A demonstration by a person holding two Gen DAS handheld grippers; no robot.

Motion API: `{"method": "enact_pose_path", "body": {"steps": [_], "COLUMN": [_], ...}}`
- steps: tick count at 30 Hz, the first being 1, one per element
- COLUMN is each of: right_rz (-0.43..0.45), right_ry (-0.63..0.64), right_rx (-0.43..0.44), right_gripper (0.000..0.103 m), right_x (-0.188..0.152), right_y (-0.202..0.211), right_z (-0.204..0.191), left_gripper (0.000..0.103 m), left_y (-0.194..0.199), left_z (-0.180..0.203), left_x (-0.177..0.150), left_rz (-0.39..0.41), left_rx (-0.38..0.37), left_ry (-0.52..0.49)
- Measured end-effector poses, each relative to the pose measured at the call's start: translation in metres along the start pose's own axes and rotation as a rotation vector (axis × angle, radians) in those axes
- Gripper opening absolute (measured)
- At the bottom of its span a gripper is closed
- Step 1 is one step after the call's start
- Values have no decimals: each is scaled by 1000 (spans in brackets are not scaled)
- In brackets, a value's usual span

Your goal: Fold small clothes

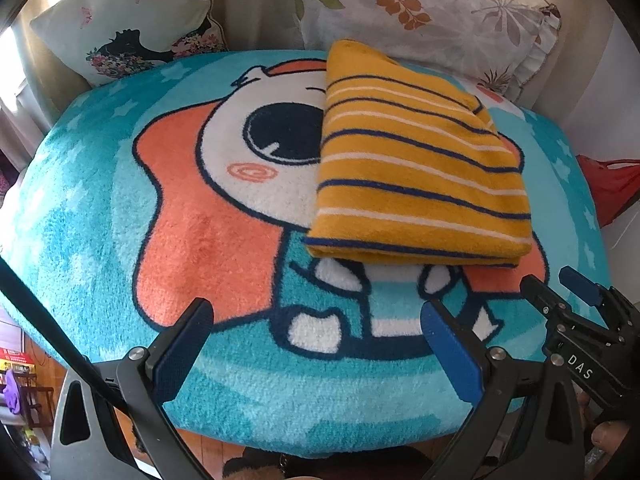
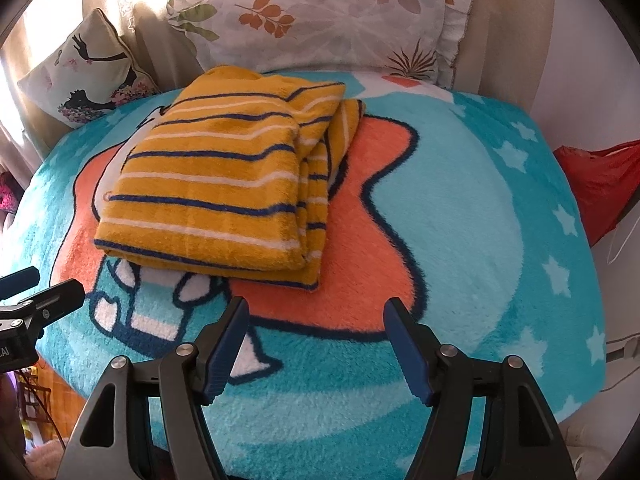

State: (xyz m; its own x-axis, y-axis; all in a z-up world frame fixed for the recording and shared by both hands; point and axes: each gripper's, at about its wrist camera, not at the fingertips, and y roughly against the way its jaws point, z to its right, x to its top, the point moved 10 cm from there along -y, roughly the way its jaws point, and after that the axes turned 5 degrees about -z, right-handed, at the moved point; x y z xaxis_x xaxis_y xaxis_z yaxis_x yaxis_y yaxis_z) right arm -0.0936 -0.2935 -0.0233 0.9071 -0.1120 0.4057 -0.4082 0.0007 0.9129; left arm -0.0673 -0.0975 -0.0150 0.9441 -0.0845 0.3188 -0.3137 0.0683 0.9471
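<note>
A yellow garment with navy and white stripes (image 1: 420,168) lies folded into a thick rectangle on a fluffy turquoise cartoon blanket (image 1: 100,208). It also shows in the right wrist view (image 2: 216,188), with its layered edges stacked on the right side. My left gripper (image 1: 316,312) is open and empty, hovering near the blanket's front edge, short of the garment. My right gripper (image 2: 316,312) is open and empty, just in front of the garment's near right corner. The right gripper's fingers (image 1: 576,288) show at the right of the left wrist view.
Two cushions lean at the back: one with a dark figure print (image 1: 132,20) on the left, one with a leaf print (image 1: 420,4) on the right. A red bag (image 2: 596,184) lies beyond the blanket's right edge. The blanket (image 2: 480,208) drops off at the front.
</note>
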Motion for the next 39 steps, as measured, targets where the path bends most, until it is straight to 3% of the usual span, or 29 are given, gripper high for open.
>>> {"method": "enact_pose_path", "body": {"steps": [11, 16, 19, 20, 22, 23, 26, 29, 31, 33, 35, 39], "right_rz": [-2, 147, 164, 159, 154, 144, 126, 43, 64, 136, 178, 162], "right_ry": [28, -37, -55, -57, -59, -58, -86, -129, -176, -129, -56, -18], "right_rx": [-14, -23, -16, 0, 19, 12, -14, -97, -114, -145, -119, -19], "right_gripper": [75, 75, 74, 71, 44, 40, 40, 40, 42, 48, 57, 58], "right_x": [16, 47, 68, 75, 85, 90, 105, 107, 111, 119, 129, 143], "right_y": [-6, 20, 19, 14, 5, -2, -23, -49, -36, -15, -8, -22], "right_z": [-29, -32, -34, -37, -41, -42, -36, -12, -7, -19, -43, -86], "left_gripper": [103, 103, 103, 103, 103, 103, 103, 103, 103, 103, 103, 103], "left_y": [-7, -9, -11, -11, -13, -14, -17, -17, -17, -18, -20, -22], "left_z": [-29, -48, -62, -67, -78, -82, -99, -113, -123, -129, -133, -131], "left_x": [16, 23, 26, 26, 27, 27, 27, 29, 30, 32, 33, 34], "left_rz": [-8, -9, -14, -17, -22, -25, -35, -33, -25, -27, -34, -40], "left_rx": [-21, -15, -7, -5, 1, 2, 4, 4, 7, 6, 5, -3], "left_ry": [10, 13, 17, 19, 26, 30, 53, 74, 84, 95, 100, 74]}}
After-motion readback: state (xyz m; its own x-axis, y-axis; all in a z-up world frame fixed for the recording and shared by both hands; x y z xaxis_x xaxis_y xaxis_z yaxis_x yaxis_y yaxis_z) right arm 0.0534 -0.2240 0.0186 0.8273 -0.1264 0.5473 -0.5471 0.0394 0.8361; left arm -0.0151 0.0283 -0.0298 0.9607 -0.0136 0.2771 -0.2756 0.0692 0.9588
